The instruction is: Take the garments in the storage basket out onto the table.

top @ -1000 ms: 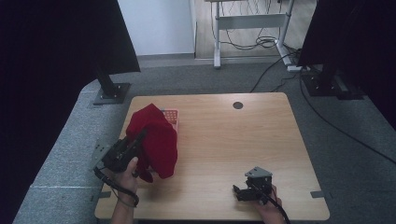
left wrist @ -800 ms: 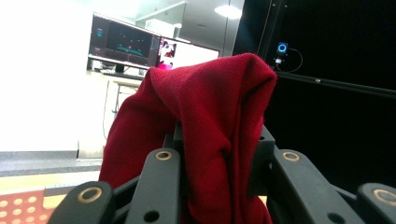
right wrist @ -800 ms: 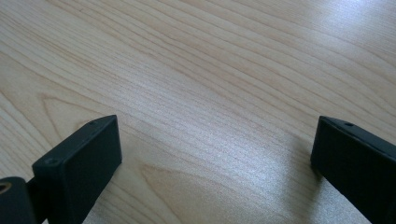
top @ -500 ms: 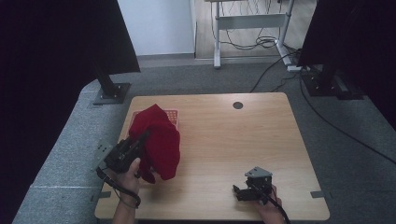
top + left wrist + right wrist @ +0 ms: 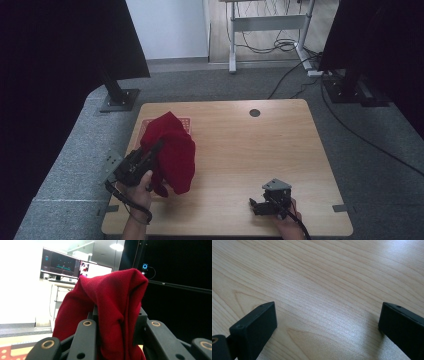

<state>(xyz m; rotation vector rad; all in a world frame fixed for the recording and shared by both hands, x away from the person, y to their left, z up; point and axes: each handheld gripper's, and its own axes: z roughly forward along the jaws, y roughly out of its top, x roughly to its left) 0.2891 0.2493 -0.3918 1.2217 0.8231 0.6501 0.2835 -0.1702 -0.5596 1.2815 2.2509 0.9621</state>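
The left gripper (image 5: 150,152) has its jaws clamped on a red cloth (image 5: 170,150), which hangs bunched over the table's (image 5: 240,145) 9 o'clock side. At 5 o'clock the right gripper (image 5: 257,206) rests low on bare wood, its 2 jaws spread wide with nothing between.

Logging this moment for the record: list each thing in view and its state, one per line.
left gripper: shut on the red cloth.
red cloth: bunched, lifted, draped over the jaws.
right gripper: open, empty, low over the table.
table: bare wood under the right gripper.
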